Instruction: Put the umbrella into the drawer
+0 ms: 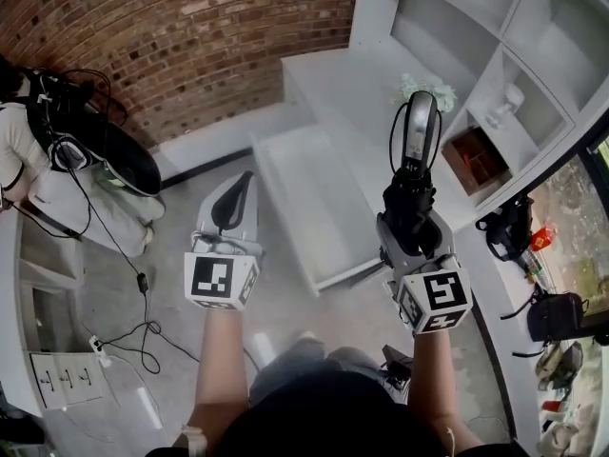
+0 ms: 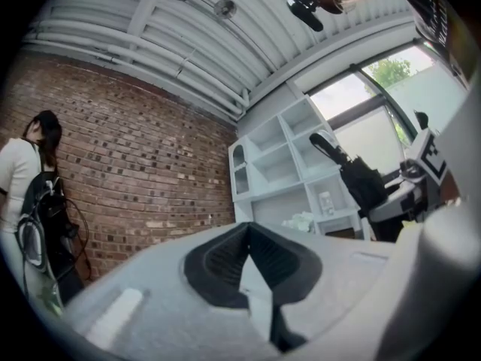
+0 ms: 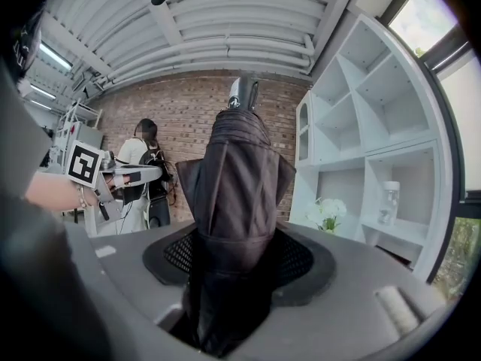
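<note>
A folded black umbrella (image 1: 416,146) stands upright between the jaws of my right gripper (image 1: 411,208), which is shut on its lower part. In the right gripper view the umbrella (image 3: 237,186) fills the middle and hides the gap of the gripper (image 3: 237,258). My left gripper (image 1: 236,201) is held beside it at the left, its black pads meeting at the tip with nothing between them (image 2: 246,232). A white drawer (image 1: 306,198) stands pulled open from the low cabinet, just beyond and between the two grippers. The umbrella (image 2: 347,168) also shows at the right of the left gripper view.
White shelving (image 1: 457,27) rises at the right, with white flowers (image 1: 425,89) and a brown box (image 1: 476,160) in it. A person (image 1: 29,160) with a backpack stands at the left by the brick wall. Cables (image 1: 133,336) trail over the floor. Bags (image 1: 557,317) lie at the far right.
</note>
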The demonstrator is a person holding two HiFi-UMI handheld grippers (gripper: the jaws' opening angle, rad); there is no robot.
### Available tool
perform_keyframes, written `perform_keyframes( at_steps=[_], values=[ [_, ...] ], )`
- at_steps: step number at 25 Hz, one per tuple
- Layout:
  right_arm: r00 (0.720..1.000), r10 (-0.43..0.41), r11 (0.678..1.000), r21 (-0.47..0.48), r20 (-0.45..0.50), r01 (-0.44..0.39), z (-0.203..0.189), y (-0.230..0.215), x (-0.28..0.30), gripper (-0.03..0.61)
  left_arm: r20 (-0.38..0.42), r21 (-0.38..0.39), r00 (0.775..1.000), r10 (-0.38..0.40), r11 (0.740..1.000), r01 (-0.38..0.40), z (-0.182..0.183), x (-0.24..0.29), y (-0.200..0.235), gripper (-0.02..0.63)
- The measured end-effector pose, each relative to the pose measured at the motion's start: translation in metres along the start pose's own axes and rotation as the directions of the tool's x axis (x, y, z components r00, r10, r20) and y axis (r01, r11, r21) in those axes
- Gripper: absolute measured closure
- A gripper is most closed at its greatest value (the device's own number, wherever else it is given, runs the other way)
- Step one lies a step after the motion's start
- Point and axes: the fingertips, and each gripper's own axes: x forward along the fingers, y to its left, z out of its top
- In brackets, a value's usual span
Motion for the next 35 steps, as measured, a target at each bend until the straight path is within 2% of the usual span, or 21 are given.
perform_keyframes(
  at_steps=[7, 19, 27, 35],
  values=[
    [0.997, 0.022, 1.0, 0.018, -0.068, -0.021, -0.022, 0.005, 0.025, 0.325, -0.044, -0.036, 0.998, -0.035, 0.999, 0.033, -0.03, 0.012, -0.005, 0.62],
    [0.971, 0.141, 0.988, 0.084, -0.194, -0.126, -0.08, -0.003, 0.106, 0.325, -0.129, -0.056, 0.992, -0.008, 0.998, 0.001, -0.073, 0.052, 0.008, 0.62],
    [0.912, 0.253, 0.966, 0.144, -0.322, -0.217, -0.133, 0.002, 0.174, 0.325, -0.191, -0.067, 0.982, 0.008, 0.998, -0.022, -0.103, 0.091, 0.023, 0.62],
    [0.818, 0.339, 0.939, 0.221, -0.465, -0.264, -0.197, 0.011, 0.224, 0.325, -0.235, -0.072, 0.972, 0.02, 0.997, -0.038, -0.128, 0.12, 0.036, 0.62]
  ],
)
